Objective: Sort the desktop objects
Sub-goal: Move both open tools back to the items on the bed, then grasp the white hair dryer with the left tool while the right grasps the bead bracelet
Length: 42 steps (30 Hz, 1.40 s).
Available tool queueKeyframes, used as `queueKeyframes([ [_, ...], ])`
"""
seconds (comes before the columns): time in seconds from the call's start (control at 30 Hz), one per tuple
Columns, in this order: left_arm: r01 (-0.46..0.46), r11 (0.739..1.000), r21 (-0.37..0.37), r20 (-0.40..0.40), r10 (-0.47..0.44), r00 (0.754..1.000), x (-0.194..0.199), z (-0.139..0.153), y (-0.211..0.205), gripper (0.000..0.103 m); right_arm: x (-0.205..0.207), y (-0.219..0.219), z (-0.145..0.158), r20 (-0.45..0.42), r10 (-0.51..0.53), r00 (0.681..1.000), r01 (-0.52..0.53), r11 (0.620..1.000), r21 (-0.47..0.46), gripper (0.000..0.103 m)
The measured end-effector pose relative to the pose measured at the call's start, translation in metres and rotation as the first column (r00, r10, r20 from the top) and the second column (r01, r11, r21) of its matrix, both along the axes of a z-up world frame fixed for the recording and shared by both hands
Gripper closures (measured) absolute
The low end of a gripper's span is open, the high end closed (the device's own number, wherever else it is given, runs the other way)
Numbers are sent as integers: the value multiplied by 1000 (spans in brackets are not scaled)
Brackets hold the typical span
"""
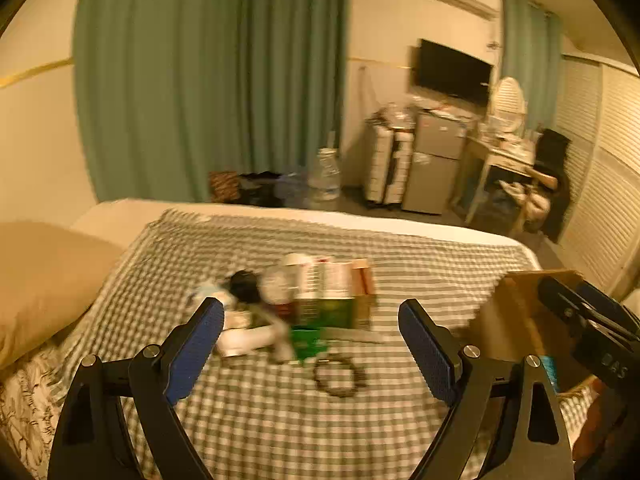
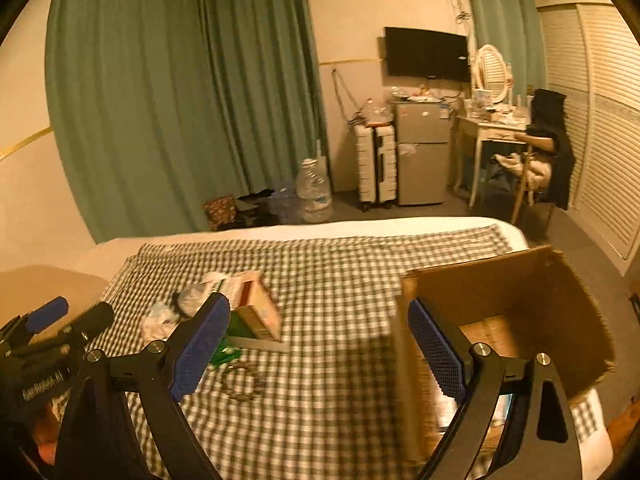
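Observation:
A blurred heap of small objects (image 1: 304,296) lies on the checked cloth (image 1: 256,412) over the bed: several cartons, a white bottle, a black lump, crumpled white stuff and a green packet. A dark bead bracelet (image 1: 339,374) lies nearer to me. My left gripper (image 1: 310,346) hangs open above the cloth just short of the heap, nothing between its fingers. An open cardboard box (image 2: 520,300) stands on the bed at the right. My right gripper (image 2: 316,344) is open and empty, its right finger in front of the box; the carton pile (image 2: 252,312) shows beyond its left finger.
A tan pillow (image 1: 44,280) lies at the left of the bed. Beyond the bed are green curtains (image 2: 180,100), water jugs (image 2: 314,192), a suitcase (image 2: 378,164), a small fridge (image 2: 422,156), a dressing table (image 2: 494,124) and louvred doors (image 2: 608,120).

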<state>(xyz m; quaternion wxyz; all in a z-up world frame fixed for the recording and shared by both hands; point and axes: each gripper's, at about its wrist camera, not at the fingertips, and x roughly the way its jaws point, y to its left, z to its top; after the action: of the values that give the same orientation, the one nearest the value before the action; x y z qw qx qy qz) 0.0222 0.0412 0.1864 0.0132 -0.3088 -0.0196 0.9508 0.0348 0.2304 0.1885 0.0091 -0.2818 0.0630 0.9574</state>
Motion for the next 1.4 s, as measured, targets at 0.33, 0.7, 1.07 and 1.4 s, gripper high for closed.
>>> queueKeyframes([
  [0.33,-153,988,3,117,152,982,-39,-76,-92,11,-52,-48,-65,89,78,993,-77,997,-18,12],
  [0.7,-168,985,35,176,160,971,-62,-165,-117,11,-88,-91,-168,229,169,959,-174,985,1,12],
  [1.07,-102,993,54,188,91,978,-91,-221,-106,11,-110,-110,-232,360,225,906,-247,969,17,12],
  [1.4,-22,998,56,168,13,986,-130,-224,-96,11,-115,-128,-247,394,233,889,-295,950,105,43],
])
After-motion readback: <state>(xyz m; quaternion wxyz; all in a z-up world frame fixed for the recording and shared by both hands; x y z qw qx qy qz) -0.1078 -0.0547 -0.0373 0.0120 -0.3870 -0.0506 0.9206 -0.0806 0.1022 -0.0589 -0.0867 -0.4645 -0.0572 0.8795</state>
